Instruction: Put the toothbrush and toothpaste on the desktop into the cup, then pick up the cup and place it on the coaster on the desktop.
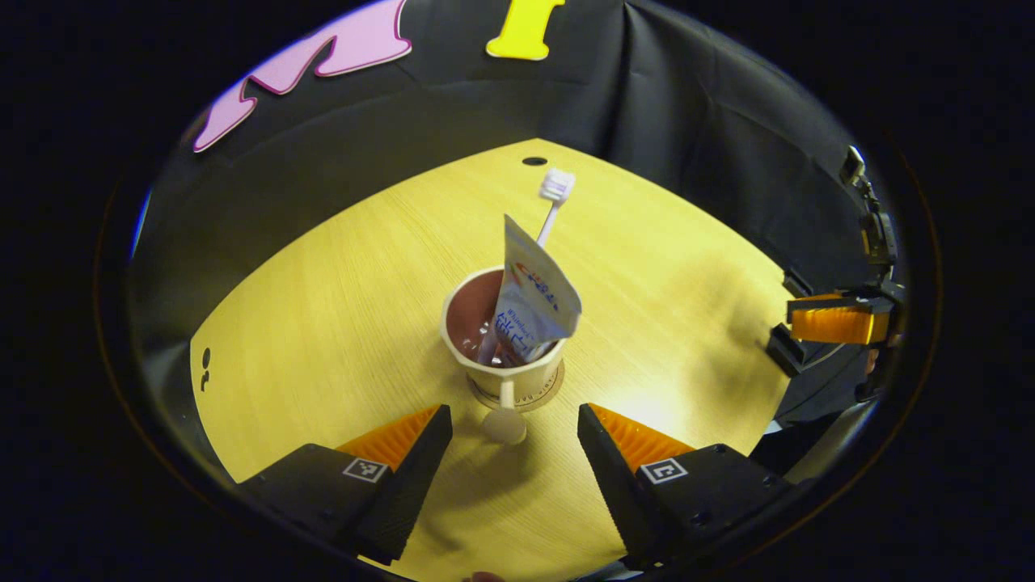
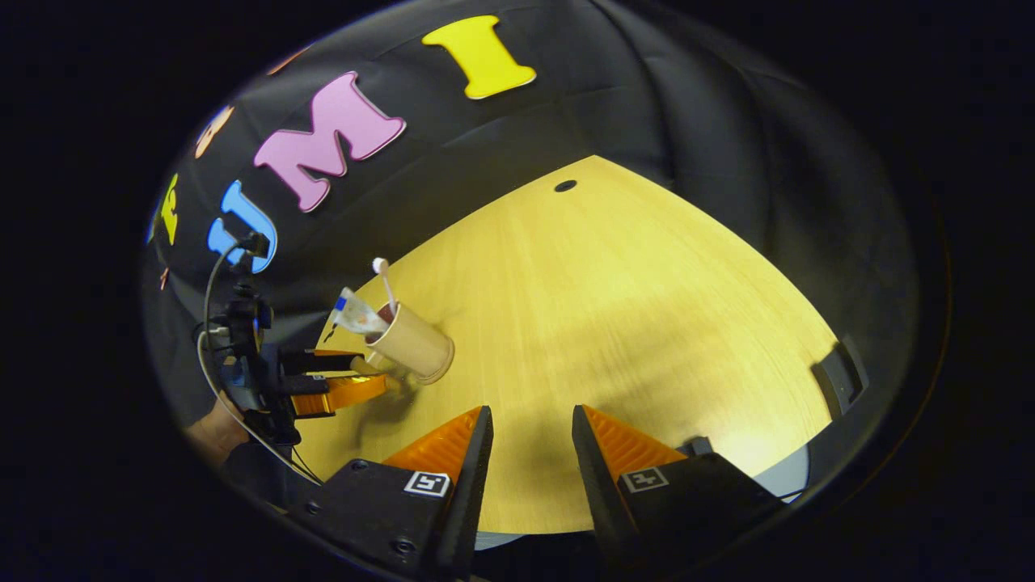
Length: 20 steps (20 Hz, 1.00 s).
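A beige cup point(image 1: 517, 373) with a dark inside stands upright on a round coaster point(image 1: 555, 386) in the middle of the yellow wooden desktop point(image 1: 340, 307). A white toothpaste tube point(image 1: 534, 299) and a toothbrush point(image 1: 556, 187), head up, stick out of it. My left gripper point(image 1: 513, 416) is open just short of the cup; a small beige stem with a round end point(image 1: 504, 423) on the cup's near side lies between its fingertips, untouched. In the right gripper view the cup point(image 2: 414, 346) stands at the left with the left gripper point(image 2: 344, 390) beside it. My right gripper point(image 2: 530, 416) hovers open over bare wood, well away.
The black cloth wall closes off the back and sides. A small dark hole point(image 1: 534, 161) sits near the desktop's far corner. A black clip point(image 2: 841, 376) is fixed on the right table edge. The right gripper point(image 1: 833, 319) hangs off the desktop's right edge in the left gripper view.
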Available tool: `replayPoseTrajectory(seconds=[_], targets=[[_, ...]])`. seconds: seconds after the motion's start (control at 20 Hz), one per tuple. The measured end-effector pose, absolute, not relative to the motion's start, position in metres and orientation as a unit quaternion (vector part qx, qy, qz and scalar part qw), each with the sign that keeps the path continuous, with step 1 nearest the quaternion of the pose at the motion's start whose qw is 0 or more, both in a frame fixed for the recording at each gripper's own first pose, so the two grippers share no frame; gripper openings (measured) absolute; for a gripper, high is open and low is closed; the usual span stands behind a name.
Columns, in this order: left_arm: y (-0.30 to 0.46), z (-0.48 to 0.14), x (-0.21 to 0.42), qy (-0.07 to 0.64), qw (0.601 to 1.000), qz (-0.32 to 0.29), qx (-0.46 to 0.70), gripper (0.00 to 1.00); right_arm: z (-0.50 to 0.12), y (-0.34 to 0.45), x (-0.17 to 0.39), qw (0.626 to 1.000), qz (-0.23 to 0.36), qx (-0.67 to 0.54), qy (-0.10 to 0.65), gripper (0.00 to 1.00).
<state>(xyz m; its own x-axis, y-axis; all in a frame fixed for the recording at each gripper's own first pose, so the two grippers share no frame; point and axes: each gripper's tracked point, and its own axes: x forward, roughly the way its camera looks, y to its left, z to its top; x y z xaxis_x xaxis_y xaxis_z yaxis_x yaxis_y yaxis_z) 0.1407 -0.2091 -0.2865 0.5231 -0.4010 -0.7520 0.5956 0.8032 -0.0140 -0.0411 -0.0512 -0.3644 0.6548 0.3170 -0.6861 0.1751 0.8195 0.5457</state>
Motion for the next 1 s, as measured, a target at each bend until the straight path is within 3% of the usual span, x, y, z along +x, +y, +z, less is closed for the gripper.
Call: replayPoseTrajectory(seconds=[0.45, 0.7, 1.0], targets=[[-0.153, -0.232, 0.093, 0.332, 0.909, -0.251, 0.022, 0.97, -0.322, 0.049, -0.017, 0.859, 0.139, 0.282, 0.405, 0.62], [-0.125, -0.24, 0.069, 0.323, 0.915, -0.241, -0.003, 0.96, -0.307, 0.093, -0.015, 0.858, 0.184, 0.263, 0.402, 0.63], [-0.099, -0.248, 0.041, 0.319, 0.923, -0.214, -0.032, 0.96, -0.292, 0.125, -0.016, 0.855, 0.213, 0.254, 0.399, 0.71]])
